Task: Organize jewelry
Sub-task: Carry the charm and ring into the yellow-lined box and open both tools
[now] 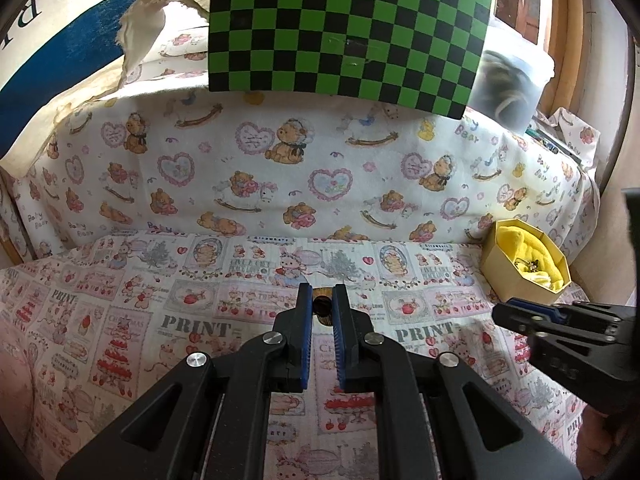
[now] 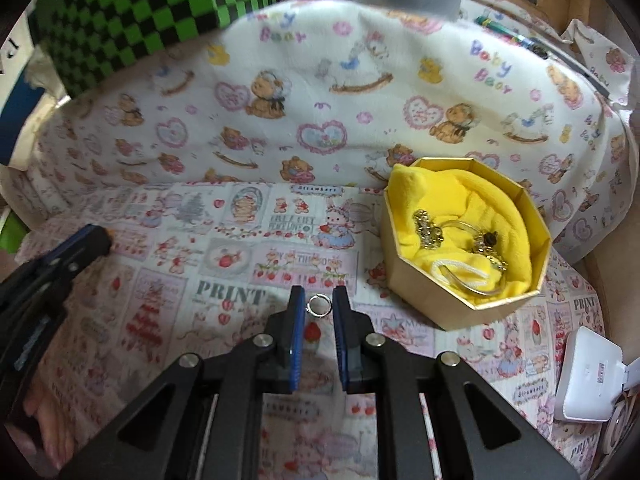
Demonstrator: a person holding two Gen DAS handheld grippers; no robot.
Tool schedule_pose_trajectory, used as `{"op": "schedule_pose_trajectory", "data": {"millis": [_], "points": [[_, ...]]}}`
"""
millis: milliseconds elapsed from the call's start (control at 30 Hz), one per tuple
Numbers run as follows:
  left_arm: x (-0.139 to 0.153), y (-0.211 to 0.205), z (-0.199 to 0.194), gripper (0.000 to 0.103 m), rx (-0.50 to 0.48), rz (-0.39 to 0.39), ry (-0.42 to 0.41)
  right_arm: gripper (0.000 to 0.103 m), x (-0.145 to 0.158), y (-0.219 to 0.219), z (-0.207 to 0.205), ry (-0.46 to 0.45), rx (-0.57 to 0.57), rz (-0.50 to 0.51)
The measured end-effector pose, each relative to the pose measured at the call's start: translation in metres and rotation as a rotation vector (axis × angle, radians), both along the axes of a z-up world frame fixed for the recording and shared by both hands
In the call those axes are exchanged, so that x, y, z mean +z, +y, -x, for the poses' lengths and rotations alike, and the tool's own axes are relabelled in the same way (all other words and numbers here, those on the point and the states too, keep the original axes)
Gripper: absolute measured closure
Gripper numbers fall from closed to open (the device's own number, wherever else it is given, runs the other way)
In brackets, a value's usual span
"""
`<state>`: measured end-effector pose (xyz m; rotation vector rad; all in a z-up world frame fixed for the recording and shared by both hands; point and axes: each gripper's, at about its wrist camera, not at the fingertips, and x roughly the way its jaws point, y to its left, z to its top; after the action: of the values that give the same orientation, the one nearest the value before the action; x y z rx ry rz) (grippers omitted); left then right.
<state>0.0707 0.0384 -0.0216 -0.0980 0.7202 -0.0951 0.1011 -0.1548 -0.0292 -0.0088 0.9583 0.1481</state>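
Note:
My left gripper (image 1: 322,293) is shut on a small brown-gold jewelry piece (image 1: 322,307), held just above the printed cloth. A thin silver ring (image 2: 310,306) stands upright between the pads of my right gripper (image 2: 318,294), which is shut on it. The gold octagonal box (image 2: 420,292), lined with yellow cloth (image 2: 496,216), stands just to the right of that gripper, apart from it; several gold pieces and a clear bangle lie inside. In the left wrist view the box (image 1: 516,284) sits at the far right with the right gripper (image 1: 498,312) in front of it. The left gripper (image 2: 100,237) shows at left.
A raised cushion under bear-print cloth (image 1: 304,168) rises behind the work area. A green-and-black checkered board (image 1: 344,28) and a clear plastic tub (image 1: 516,80) stand on it. A white device (image 2: 588,376) lies at the right edge. A hand (image 2: 44,424) shows at lower left.

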Motion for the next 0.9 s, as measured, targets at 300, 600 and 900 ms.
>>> {"op": "schedule_pose_trajectory", "data": {"millis": [300, 600, 900], "points": [[0.005, -0.001, 0.005, 0.094, -0.008, -0.007, -0.031, 0.09, 0.012, -0.026, 0.04, -0.149, 0.004, -0.031], [0.005, -0.012, 0.014, 0.094, -0.007, -0.04, -0.052, 0.09, 0.034, -0.043, 0.059, -0.3, -0.01, -0.095], [0.027, -0.029, 0.032, 0.094, -0.038, -0.055, -0.139, 0.09, 0.052, -0.06, 0.067, -0.391, -0.032, -0.185]]}}
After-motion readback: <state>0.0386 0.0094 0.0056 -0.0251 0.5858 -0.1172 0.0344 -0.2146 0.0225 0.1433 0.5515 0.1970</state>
